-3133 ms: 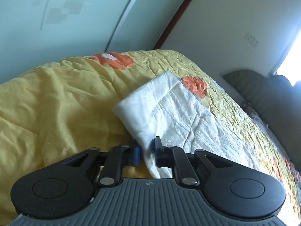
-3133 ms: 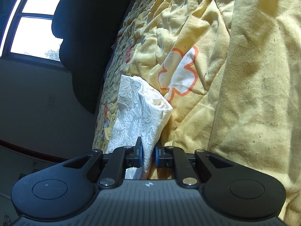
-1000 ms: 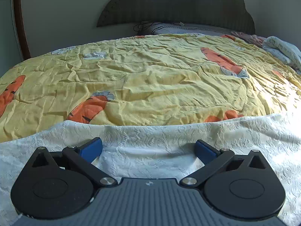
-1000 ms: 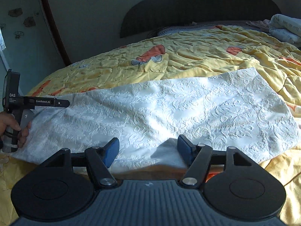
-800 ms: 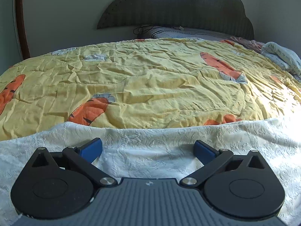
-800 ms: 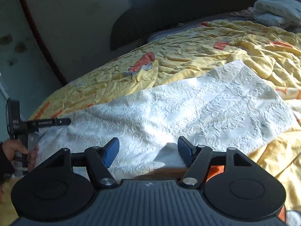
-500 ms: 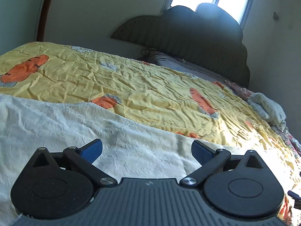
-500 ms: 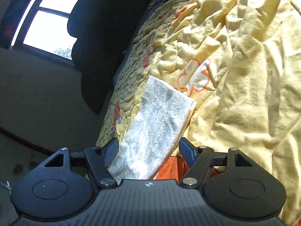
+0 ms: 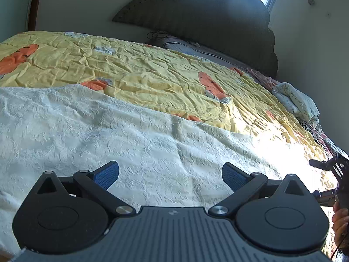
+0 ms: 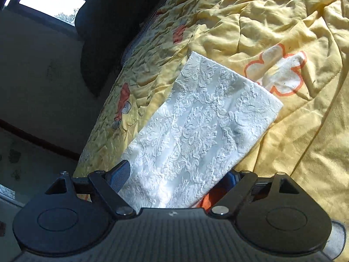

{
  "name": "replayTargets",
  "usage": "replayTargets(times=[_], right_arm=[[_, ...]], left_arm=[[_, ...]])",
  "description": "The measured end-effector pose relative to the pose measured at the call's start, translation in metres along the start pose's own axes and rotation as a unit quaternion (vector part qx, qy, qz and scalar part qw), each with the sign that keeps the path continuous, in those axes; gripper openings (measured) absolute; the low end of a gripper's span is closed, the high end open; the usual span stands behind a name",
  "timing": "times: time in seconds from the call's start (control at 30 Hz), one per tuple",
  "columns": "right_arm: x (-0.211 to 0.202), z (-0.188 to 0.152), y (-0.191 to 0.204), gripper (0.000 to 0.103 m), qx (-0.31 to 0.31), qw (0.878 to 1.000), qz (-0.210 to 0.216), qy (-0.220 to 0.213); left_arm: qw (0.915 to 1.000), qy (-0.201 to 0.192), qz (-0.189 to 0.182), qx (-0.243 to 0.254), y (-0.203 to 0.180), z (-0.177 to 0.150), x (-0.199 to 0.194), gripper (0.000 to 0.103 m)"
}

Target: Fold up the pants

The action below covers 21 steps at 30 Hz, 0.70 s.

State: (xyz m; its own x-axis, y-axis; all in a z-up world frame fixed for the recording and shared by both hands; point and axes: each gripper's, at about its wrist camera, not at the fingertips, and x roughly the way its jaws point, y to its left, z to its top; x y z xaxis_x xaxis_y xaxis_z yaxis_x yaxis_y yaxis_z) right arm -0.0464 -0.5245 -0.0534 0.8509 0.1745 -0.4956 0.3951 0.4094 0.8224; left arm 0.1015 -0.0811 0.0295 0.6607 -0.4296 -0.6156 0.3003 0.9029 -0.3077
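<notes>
White lace pants [image 9: 113, 135] lie flat across the yellow quilt [image 9: 152, 74] in the left wrist view. My left gripper [image 9: 170, 175] hovers open over them with nothing pinched between its blue pads [image 9: 106, 174]. In the right wrist view, which is rolled sideways, one narrow end of the pants [image 10: 200, 126] stretches away from my right gripper [image 10: 175, 176]. Its jaws are opening, and the cloth lies between them without either pad pressing on it. The right pad is partly hidden by the cloth. The right gripper's black frame [image 9: 327, 164] and a hand [image 9: 340, 224] show at the left view's right edge.
A dark padded headboard [image 9: 207, 21] stands at the far end of the bed under a bright window [image 10: 50, 2]. A folded pale blanket [image 9: 294, 100] lies at the far right of the bed. The quilt [image 10: 283, 21] is rumpled to the right of the pants' end.
Both grippers, shut on a folded edge of the pants three seconds ago, have let go. Over the last second the right gripper rolled sideways, moved to the pants' end and spread wider.
</notes>
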Motion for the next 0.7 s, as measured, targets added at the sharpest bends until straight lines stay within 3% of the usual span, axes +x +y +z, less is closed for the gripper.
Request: replayTargets(times=[0.13,0.3,0.4,0.47,0.6,0.67,0.7], right_arm=[[-0.005,0.011,-0.025,0.083,0.067,0.996,0.003,-0.062],[-0.006,0.01,-0.026,0.082,0.08,0.991,-0.012,-0.104],[-0.01,0.01,-0.04,0.066,0.112,0.984,-0.013,-0.137],[-0.005,0.009,-0.041,0.033,0.094,0.986,-0.039,-0.131],[-0.005,0.006,-0.048,0.018,0.077,0.987,-0.032,-0.137],[-0.008,0.003,-0.032,0.017,0.011,0.988,-0.053,-0.147],[-0.011,-0.002,-0.013,0.017,-0.055,0.984,-0.069,-0.154]], left_arm=[[0.9999,-0.001,-0.002,0.014,-0.005,0.001,-0.002,0.102],[0.9999,0.005,-0.006,0.015,-0.013,0.004,0.004,0.102],[0.9996,0.006,-0.013,0.024,-0.019,0.003,0.004,0.102],[0.9995,0.006,-0.016,0.028,-0.022,0.002,0.005,0.102],[0.9994,0.013,-0.02,0.025,-0.025,0.001,0.01,0.102],[0.9993,0.014,-0.025,0.024,-0.027,0.003,0.011,0.102],[0.9991,0.014,-0.031,0.024,-0.029,0.004,0.012,0.102]])
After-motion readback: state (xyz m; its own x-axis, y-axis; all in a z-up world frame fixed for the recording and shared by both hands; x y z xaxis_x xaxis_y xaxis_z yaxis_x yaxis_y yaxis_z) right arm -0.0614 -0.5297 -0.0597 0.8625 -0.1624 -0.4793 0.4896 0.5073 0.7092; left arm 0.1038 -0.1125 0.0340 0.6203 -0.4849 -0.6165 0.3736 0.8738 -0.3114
